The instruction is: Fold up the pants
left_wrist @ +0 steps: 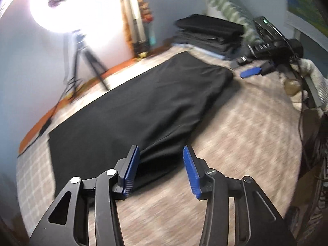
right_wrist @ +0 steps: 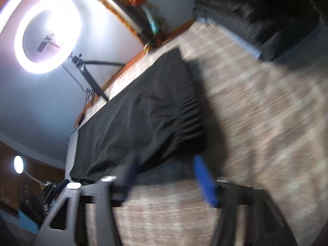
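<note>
Black pants [left_wrist: 143, 110] lie flat on the checked beige cover, folded lengthwise, with the leg end near the left wrist view's bottom and the waist at the far end. My left gripper [left_wrist: 162, 164] is open and empty, its blue pads either side of the near edge of the pants. In the right wrist view the pants [right_wrist: 143, 114] show their gathered elastic waistband [right_wrist: 190, 119]. My right gripper [right_wrist: 166, 174] is open and empty just short of the waist end; it also shows in the left wrist view [left_wrist: 252, 71], held by a gloved hand.
A stack of folded dark clothes [left_wrist: 207, 34] sits at the far end of the bed, also in the right wrist view [right_wrist: 256, 10]. A ring light [right_wrist: 47, 34] on a tripod stands beyond the far edge. A green patterned pillow [left_wrist: 227, 6] leans on the wall.
</note>
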`<control>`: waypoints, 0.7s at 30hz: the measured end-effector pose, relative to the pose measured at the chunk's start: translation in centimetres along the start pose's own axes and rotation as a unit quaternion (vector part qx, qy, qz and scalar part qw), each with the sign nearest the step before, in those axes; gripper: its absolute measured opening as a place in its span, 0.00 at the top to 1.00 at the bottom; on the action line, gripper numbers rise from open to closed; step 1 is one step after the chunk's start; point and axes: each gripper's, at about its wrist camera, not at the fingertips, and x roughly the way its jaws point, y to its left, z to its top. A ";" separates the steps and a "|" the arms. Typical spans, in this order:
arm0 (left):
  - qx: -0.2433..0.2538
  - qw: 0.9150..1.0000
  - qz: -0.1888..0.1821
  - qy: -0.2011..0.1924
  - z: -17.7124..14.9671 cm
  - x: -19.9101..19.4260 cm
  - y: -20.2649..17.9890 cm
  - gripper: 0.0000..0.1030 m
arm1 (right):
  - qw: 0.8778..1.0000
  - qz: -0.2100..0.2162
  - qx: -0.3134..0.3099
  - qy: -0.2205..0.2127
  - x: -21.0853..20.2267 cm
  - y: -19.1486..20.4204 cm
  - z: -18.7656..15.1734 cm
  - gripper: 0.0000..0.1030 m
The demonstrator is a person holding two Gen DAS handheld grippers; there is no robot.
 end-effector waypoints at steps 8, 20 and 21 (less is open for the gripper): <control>0.053 0.998 -0.044 -0.009 6.2 4.2 -6.2 0.54 | 0.999 0.008 0.002 -0.046 -5.1 -1.8 2.0 0.23; 0.188 0.981 -0.033 0.037 12.4 11.5 -14.2 0.54 | 0.997 0.041 0.018 -0.055 -8.3 -3.4 5.4 0.18; 0.199 0.979 -0.029 0.042 12.5 12.0 -14.6 0.54 | 0.997 0.045 0.019 -0.056 -8.4 -3.4 5.5 0.18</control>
